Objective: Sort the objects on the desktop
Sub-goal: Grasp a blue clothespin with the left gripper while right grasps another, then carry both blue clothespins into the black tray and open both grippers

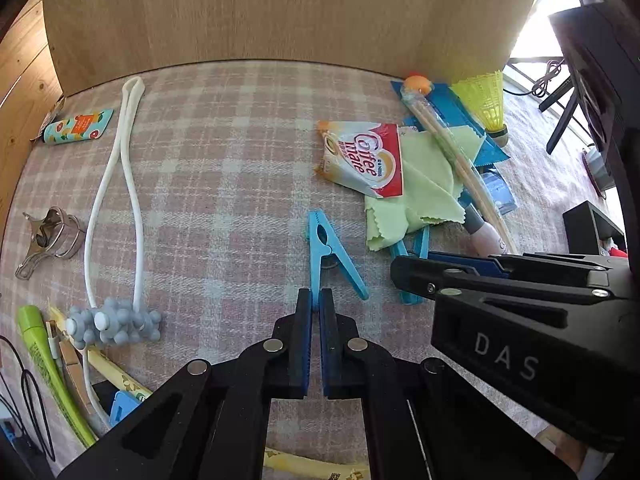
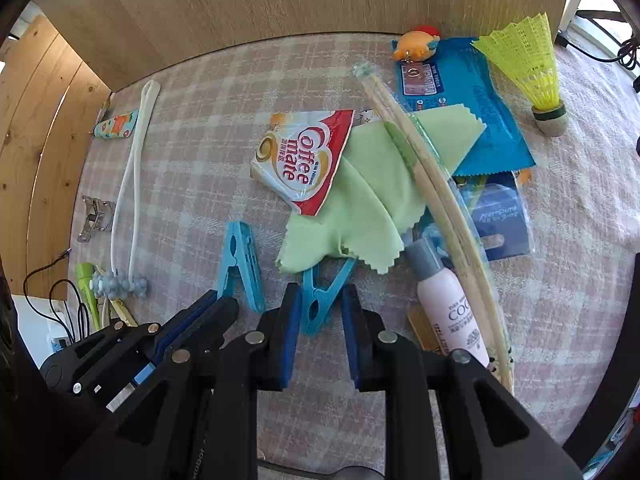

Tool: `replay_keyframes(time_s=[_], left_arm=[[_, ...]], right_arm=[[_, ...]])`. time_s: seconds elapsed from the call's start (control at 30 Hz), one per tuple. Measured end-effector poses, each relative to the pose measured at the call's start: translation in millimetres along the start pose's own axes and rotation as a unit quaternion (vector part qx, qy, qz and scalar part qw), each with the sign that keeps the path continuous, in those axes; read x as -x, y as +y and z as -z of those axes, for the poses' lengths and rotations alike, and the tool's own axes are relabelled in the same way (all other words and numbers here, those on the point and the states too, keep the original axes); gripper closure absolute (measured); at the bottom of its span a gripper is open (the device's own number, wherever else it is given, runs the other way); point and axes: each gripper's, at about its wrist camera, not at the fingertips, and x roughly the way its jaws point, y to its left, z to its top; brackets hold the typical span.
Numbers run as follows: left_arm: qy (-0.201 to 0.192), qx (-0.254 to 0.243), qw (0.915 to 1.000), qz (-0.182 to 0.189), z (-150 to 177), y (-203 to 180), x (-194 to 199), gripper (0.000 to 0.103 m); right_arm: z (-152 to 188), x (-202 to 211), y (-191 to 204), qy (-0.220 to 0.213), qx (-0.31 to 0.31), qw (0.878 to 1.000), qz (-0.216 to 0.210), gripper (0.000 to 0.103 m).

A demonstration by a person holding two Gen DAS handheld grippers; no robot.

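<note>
Left gripper (image 1: pixel 315 306) pinched hard on one leg of a blue clothespin (image 1: pixel 326 254) lying flat on the plaid cloth (image 1: pixel 224 160) — pads pressed nearly together, peg still down on the cloth, not lifted. Right gripper (image 2: pixel 320 312) straddling a second blue clothespin (image 2: pixel 322 300), jaws partly apart; pads close on both sides but contact unclear, so no confirmed grip. Second peg half tucked under the green wiping cloth (image 2: pixel 360 196). Both tools angled steeply down, side by side, almost touching. Just beyond: Coffee Mate sachet (image 2: pixel 304 164) lying on the green cloth, wrapped chopsticks (image 2: pixel 432 208) across the pile, pink-white bottle (image 2: pixel 448 312) beside them, blue packets (image 2: pixel 480 120) under it all, orange toy (image 2: pixel 416 46) and yellow shuttlecock (image 2: pixel 528 64) near the wooden back panel (image 2: pixel 280 4). Left side of the cloth: white silicone strap (image 1: pixel 120 184) with grey knobby head, metal clip (image 1: pixel 50 236), small patterned tube (image 1: pixel 78 126), green tube (image 1: pixel 44 364) and more odds at the near edge. Progress judged early — no sorted groups visible, right-hand pile still jumbled, no bin or tray in view. Likely the two pegs being gathered as one matching set; everything else apparently still to sort.
</note>
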Motion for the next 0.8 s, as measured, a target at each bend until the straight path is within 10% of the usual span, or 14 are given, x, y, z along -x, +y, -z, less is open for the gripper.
replay_keyframes(time_s=[0.6, 0.8], left_arm=[[-0.036, -0.011, 0.9991, 0.019, 43, 3, 66, 0.100], [-0.047, -0.045, 0.9972, 0.037, 55, -50, 91, 0.100]], right_arm=[[57, 66, -35, -0.043, -0.001, 0.997, -0.063, 0.085], [96, 102, -70, -0.073, -0.025, 0.994, -0.079, 0.085]])
